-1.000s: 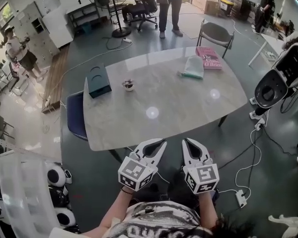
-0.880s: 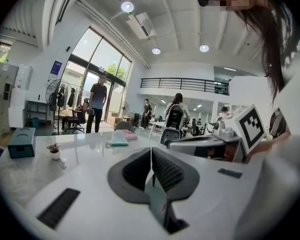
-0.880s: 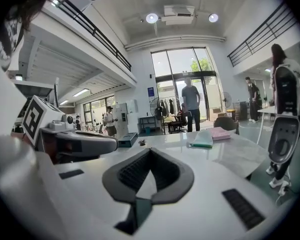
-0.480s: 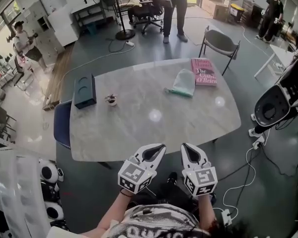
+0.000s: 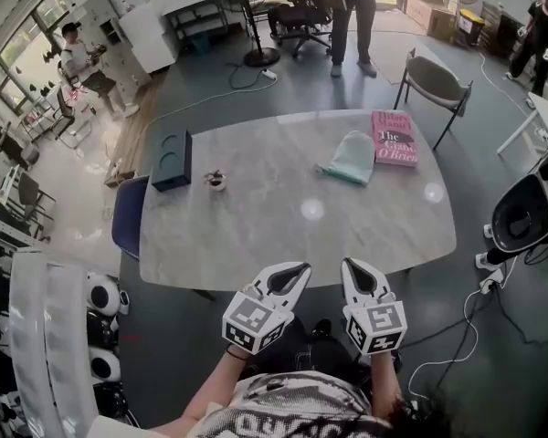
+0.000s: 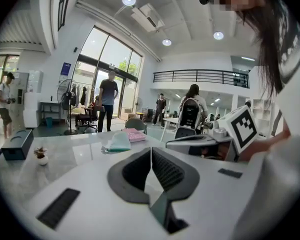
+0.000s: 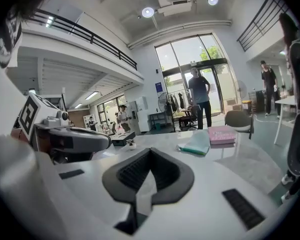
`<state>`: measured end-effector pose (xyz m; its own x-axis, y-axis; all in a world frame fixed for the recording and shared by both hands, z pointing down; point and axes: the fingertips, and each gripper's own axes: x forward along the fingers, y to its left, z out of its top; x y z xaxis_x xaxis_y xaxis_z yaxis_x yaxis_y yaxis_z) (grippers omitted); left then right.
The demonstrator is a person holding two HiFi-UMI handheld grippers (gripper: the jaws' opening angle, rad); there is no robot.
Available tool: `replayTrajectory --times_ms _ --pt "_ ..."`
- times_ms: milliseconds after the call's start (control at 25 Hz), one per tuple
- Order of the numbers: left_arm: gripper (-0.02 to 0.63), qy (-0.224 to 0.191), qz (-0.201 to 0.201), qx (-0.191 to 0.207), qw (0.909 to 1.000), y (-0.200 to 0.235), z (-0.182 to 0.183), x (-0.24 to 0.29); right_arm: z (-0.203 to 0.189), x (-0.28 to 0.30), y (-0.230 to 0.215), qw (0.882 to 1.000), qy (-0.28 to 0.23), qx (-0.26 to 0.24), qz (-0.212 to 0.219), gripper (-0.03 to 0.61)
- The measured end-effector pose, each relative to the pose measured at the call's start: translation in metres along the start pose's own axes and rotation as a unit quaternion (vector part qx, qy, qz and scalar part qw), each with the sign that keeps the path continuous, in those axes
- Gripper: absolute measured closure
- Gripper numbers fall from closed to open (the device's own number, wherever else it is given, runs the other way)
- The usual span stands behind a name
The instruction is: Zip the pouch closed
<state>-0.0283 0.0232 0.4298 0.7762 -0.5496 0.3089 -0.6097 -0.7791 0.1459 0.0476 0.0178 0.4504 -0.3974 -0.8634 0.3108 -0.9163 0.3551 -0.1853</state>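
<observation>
A pale mint-green pouch lies on the far right part of the marble table, beside a pink book. It also shows in the left gripper view as the pouch and in the right gripper view as the pouch. My left gripper and right gripper hover side by side at the table's near edge, far short of the pouch. Both are shut with nothing between the jaws. The left gripper and right gripper point toward the table.
A dark blue box and a small potted plant stand at the table's left. A blue chair is tucked at the left side, a grey chair stands behind. People stand in the background. Cables and a power strip lie on the floor at right.
The view has shifted: the table now sits more to the right and slightly nearer. Both grippers stayed shut and moved level toward the table edge together.
</observation>
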Motion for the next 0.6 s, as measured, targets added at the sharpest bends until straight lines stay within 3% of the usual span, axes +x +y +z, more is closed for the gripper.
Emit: replayTrajectory --times_ms 600 --pt "0.598 0.007 0.021 0.028 0.9994 0.035 0.020 0.034 0.002 0.027 -0.021 1.000 0.005 0.007 0.020 0.581"
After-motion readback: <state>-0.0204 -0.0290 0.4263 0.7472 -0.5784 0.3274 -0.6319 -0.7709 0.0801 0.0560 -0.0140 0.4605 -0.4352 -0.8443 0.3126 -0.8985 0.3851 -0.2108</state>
